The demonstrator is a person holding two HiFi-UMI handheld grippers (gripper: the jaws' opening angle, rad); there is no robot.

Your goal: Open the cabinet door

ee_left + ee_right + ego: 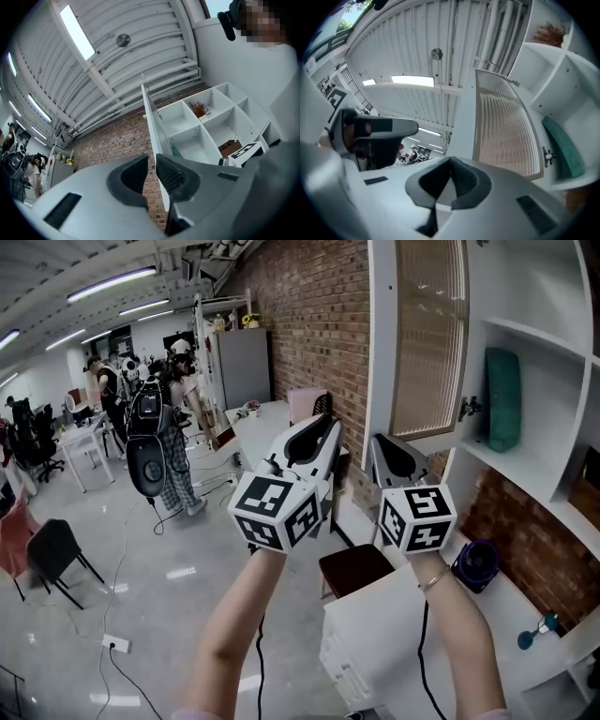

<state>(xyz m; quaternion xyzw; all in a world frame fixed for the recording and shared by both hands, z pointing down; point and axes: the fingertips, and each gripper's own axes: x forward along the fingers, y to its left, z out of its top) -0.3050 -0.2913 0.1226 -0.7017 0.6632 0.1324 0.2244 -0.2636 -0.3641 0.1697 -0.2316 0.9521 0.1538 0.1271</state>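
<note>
My right gripper (450, 161) has its jaws pressed together at the tips with nothing between them. The cabinet door (501, 126) hangs just above and ahead of it, swung out from the white cabinet (530, 334), its slatted panel facing me. The door's small knob (547, 154) sits up and to the right of the tips, near the lower corner, and beyond it a green thing (503, 397) stands on a shelf. My left gripper (151, 164) is beside the right one, its jaws a narrow gap apart and empty. Straight ahead of it and a little right is the door's thin edge, with the brick wall (117, 140) behind the gap.
</note>
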